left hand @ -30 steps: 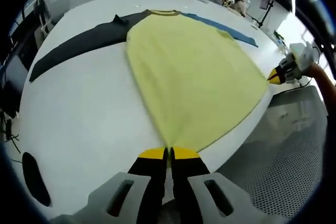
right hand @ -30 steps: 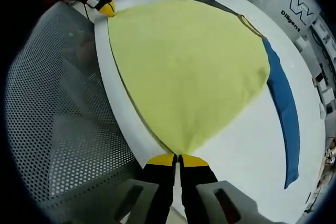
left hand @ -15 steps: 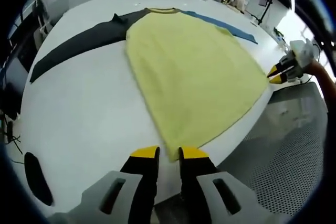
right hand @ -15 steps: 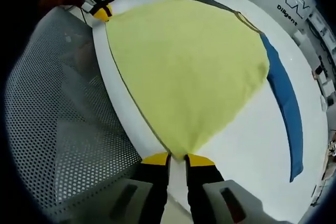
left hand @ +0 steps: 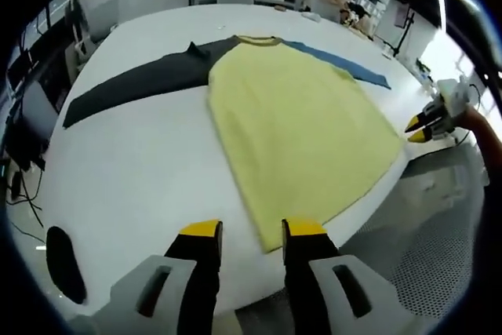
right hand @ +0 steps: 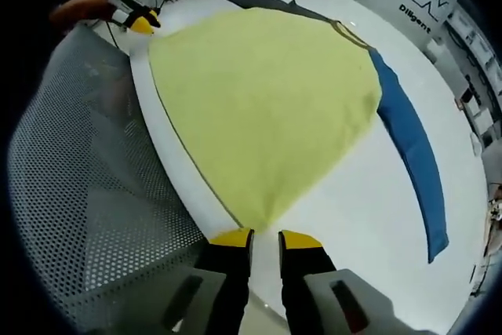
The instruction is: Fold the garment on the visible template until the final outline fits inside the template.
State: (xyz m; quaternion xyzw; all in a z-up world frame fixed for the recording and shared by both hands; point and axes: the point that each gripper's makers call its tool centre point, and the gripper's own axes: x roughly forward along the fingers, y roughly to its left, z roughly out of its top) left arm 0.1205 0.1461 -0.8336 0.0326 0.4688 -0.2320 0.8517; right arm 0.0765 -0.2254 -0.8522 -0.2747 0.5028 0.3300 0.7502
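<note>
Left tool (left hand: 246, 231) jaws apart, gripping nothing, just short of yellow garment (left hand: 302, 127) hem corner. Garment spread flat on white desk (left hand: 133, 178), dark sleeve (left hand: 137, 84) out left, blue sleeve (right hand: 412, 147) out right. Right tool (right hand: 265, 237) jaws apart too, just off near hem corner at desk edge.

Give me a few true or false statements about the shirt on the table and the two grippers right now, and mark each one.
1. The left gripper is clamped on the hem. False: its jaws are apart.
2. The shirt lies flat on the white table. True.
3. Both sleeves are blue. False: one sleeve is dark grey, the other sleeve blue.
4. The right gripper is open, just off the shirt's corner. True.
</note>
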